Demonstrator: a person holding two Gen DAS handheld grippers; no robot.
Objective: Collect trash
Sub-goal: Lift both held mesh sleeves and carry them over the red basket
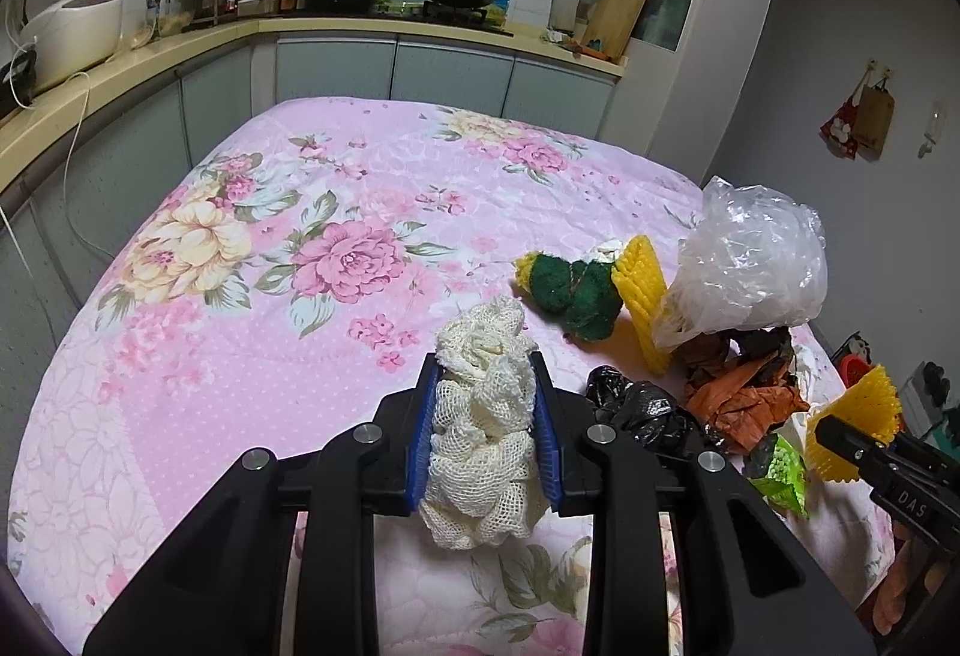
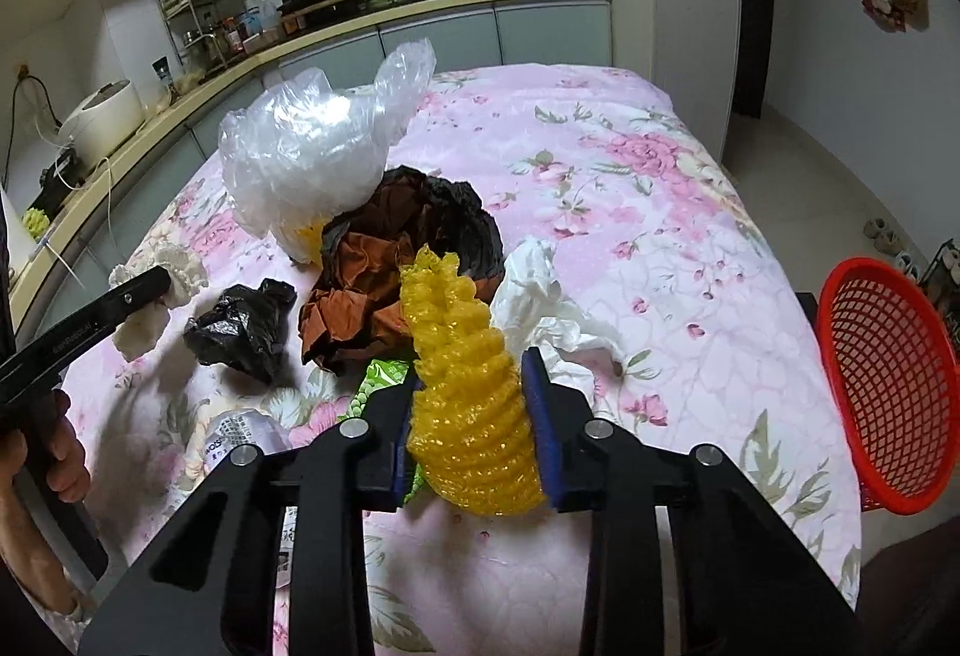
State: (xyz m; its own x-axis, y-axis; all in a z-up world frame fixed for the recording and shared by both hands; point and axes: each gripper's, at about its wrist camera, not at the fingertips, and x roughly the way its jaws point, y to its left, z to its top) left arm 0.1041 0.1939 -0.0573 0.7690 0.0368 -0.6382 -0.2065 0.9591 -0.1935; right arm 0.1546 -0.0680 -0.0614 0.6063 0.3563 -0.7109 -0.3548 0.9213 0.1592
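On the table [image 1: 252,212], under a pink floral cloth, the trash lies bunched toward the right edge as the left wrist view has it. That view shows the left hand-held gripper [image 1: 486,404] closed on a cream net [image 1: 486,416], its blue pads pressing both sides of the wad. Only this view shows a green sponge [image 1: 570,290] and a second yellow net [image 1: 645,296] lying beside the clear bag [image 1: 750,260]. The right hand-held gripper [image 1: 840,431] enters at the right edge there, clamped on a yellow foam net [image 1: 864,404].

The right wrist view shows that same grip close up: the right hand-held gripper [image 2: 471,398] is shut on the yellow net [image 2: 462,368], which stands up between the pads. Only here appear a red basket [image 2: 888,386] off the table's right edge, tilted with its mouth toward the table, a white tissue [image 2: 540,296] just beside the yellow net, and a hand [image 2: 60,452] holding the left hand-held gripper [image 2: 144,290] at the left.

Both views show the black bag [image 2: 246,326], the brown paper [image 2: 372,284] and a green wrapper [image 2: 384,374], the last mostly hidden behind the gripper. A printed wrapper [image 2: 240,431] near the front edge is cut off by the gripper body, and its text is too small to read.
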